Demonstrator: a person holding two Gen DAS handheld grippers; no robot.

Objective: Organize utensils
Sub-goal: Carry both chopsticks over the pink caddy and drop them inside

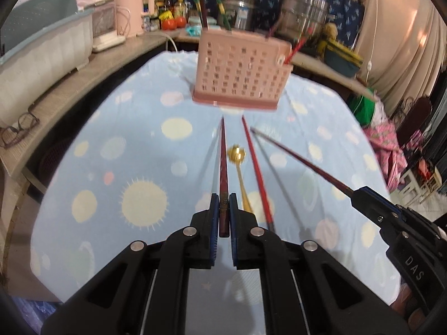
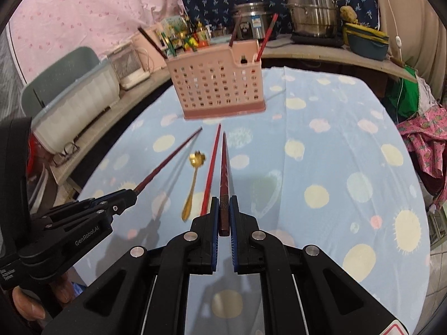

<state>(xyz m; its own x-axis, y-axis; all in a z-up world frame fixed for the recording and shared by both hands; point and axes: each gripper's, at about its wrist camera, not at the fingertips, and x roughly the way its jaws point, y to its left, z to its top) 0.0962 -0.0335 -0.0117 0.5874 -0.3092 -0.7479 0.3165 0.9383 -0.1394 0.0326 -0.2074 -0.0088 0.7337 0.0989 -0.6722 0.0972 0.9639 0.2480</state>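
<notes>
1. Two grippers, each clamped on one dark red chopstick. The left gripper (image 1: 224, 203) has its fingers (image 1: 214, 209) pressed tight on the thick end of its chopstick (image 1: 223, 162), which runs straight ahead toward the basket and is off the cloth
2. Right gripper (image 2: 224, 205) is the same deal: fingers (image 2: 214, 212) squeezed together on the thick end of its own chopstick (image 2: 224, 164), tip aimed at the basket, also off the cloth
3. From the left wrist view the right gripper comes in from the right side, its chopstick angled in toward the middle. From the right wrist view the left one comes in from the left, with a bit of the person's hand (image 2: 28, 304) on the handle
4. Between the two held sticks, lying on the tabletop: a brighter red chopstick (image 1: 255, 173) and a little gold spoon (image 1: 240, 173) with a flower-shaped bowl, side by side, close but I can't tell if they touch
5. Beyond them stands the pink perforated utensil basket (image 1: 237, 75), upright on the spotted blue cloth (image 1: 111, 145), with a few chopsticks already poking out the top
6. Further back: steel pots (image 2: 310, 8), bottles and a pale dish tub (image 1: 42, 53) on the counter, plus a pair of glasses (image 1: 19, 128)
</notes>
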